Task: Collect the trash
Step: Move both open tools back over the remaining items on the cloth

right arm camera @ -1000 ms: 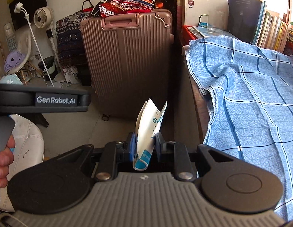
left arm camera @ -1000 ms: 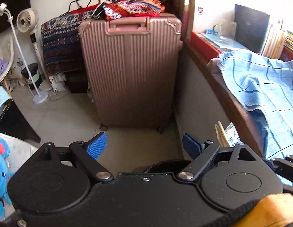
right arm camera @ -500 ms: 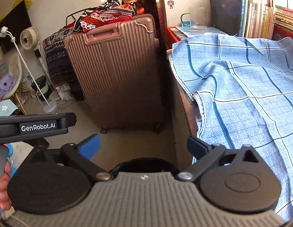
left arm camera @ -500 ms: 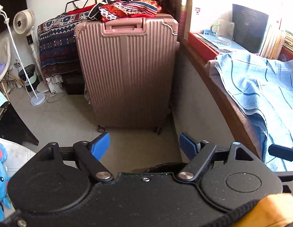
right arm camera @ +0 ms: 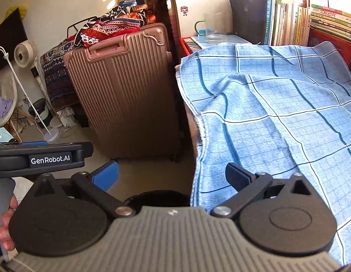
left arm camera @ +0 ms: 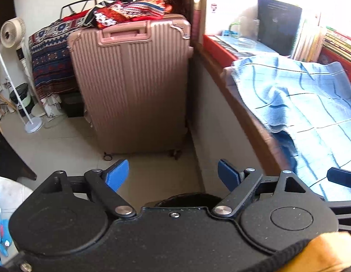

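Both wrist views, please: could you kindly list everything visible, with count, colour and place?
suitcase: one, rose-gold, upright on floor beside the desk
patterned cloths: a pile, red and dark, on top of the suitcase
checked cloth: one, blue, draped over the desk
glass mug: one, clear, desk's far end
books: a row, mixed colours, behind the checked cloth
fan: one, white, far left
bin: one, black, rim below the jaws
left gripper: black, jaws opening, nothing between
right gripper: grey, open, empty

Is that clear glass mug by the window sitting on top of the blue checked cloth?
No, the glass mug stands on the bare sill beyond the far edge of the blue checked cloth.
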`<state>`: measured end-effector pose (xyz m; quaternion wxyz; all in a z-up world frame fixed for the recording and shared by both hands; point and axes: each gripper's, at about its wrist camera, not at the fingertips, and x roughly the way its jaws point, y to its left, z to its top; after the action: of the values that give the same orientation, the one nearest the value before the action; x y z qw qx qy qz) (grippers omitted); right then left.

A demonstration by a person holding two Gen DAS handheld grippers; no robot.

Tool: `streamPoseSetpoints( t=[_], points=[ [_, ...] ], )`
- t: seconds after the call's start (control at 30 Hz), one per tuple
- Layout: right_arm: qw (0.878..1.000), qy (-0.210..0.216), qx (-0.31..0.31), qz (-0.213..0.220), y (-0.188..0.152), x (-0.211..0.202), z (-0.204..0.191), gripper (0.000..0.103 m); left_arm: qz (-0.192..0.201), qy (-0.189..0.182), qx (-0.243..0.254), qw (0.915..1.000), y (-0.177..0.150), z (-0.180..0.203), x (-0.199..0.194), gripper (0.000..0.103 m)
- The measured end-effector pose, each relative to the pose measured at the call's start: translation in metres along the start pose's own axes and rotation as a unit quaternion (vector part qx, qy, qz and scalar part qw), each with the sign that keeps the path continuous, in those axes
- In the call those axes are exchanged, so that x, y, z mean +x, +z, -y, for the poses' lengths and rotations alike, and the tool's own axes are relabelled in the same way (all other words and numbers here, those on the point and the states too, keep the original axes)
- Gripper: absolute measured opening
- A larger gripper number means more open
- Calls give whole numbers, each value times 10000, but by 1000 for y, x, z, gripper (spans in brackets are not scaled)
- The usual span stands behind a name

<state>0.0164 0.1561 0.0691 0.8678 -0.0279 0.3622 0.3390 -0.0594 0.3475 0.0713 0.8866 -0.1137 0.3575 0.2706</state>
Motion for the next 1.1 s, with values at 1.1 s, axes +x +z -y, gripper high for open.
streamPoseSetpoints(
  t=[1.1],
  points=[
    [9206,-3266,1551,1473,-9,-95,216,103,159,-1951,2013,9598,23,230,7,99]
  ],
)
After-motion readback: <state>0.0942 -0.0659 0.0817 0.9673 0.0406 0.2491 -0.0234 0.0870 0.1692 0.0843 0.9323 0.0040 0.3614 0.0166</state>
